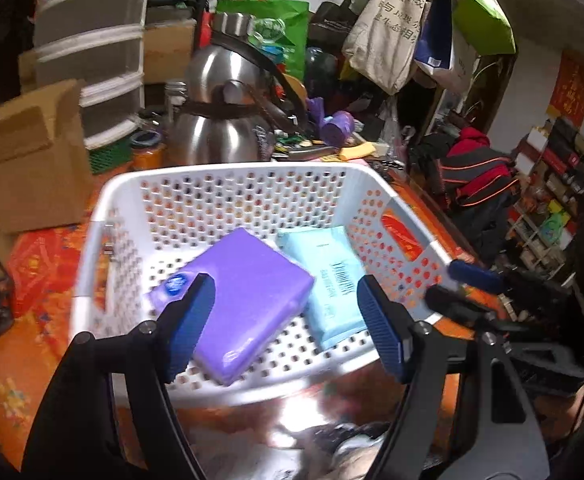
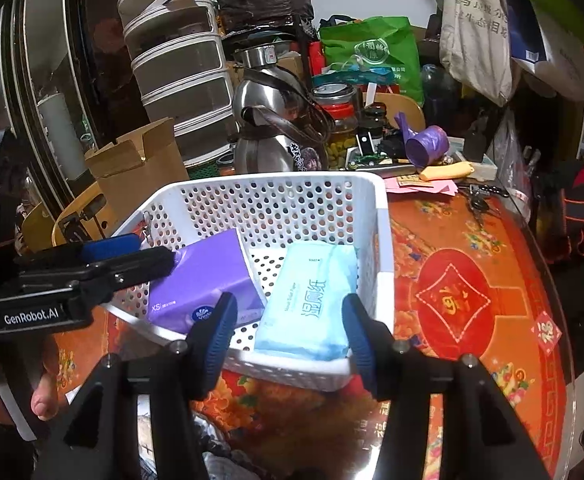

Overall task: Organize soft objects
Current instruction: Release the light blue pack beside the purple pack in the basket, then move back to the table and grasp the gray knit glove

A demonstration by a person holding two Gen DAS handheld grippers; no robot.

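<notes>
Purple pack (image 1: 248, 300) and blue pack (image 2: 312, 304) lie in white basket (image 1: 252, 176), frame centre. Left tongs (image 1: 286, 328) and right tongs (image 2: 290, 336) wide, empty. Withdraw straight, clear of the rim.

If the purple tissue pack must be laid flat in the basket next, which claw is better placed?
Probably the left claw: its open jaws frame the purple pack, which leans tilted in the white basket. The right claw is open around the light blue pack.

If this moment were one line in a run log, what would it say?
left gripper: open, empty | right gripper: open, empty | purple pack, blue pack: lying in white basket
</notes>
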